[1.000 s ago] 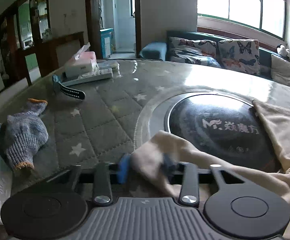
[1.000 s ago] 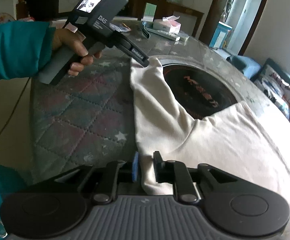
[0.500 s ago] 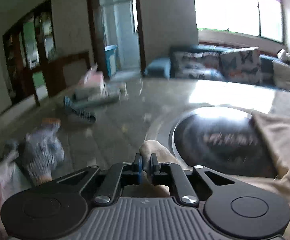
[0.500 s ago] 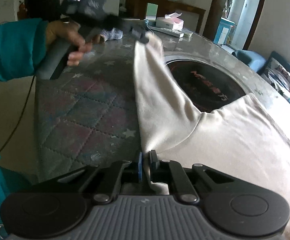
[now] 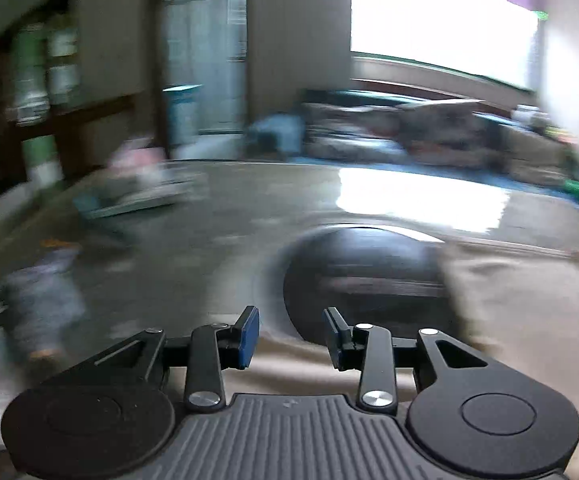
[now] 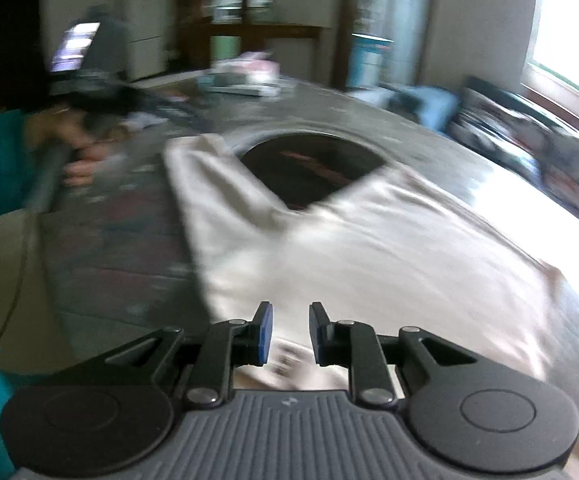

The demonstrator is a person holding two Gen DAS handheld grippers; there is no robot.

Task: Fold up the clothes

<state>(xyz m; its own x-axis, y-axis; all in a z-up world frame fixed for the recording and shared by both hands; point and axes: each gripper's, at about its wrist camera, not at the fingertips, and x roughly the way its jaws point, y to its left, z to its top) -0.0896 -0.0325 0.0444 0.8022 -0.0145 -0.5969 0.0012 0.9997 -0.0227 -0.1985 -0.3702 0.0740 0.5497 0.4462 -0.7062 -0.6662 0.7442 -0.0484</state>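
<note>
**Both hand-held grippers open over the cream garment**

Now, taking the dark round inset [image 6: 309, 168] in the counter [image 5: 217, 216] as the landmark: to its left, a hand [image 6: 71, 148] in a teal sleeve holds the left hand-held gripper [image 5: 291, 334] — jaws spread wide, gripping nothing. A cream garment [image 6: 369, 248] lies flat on the inset's near side, one sleeve running up its left edge. The right hand-held gripper [image 6: 290, 334] hangs over the garment's near hem — jaws parted, empty. Both views are motion-blurred.
</note>
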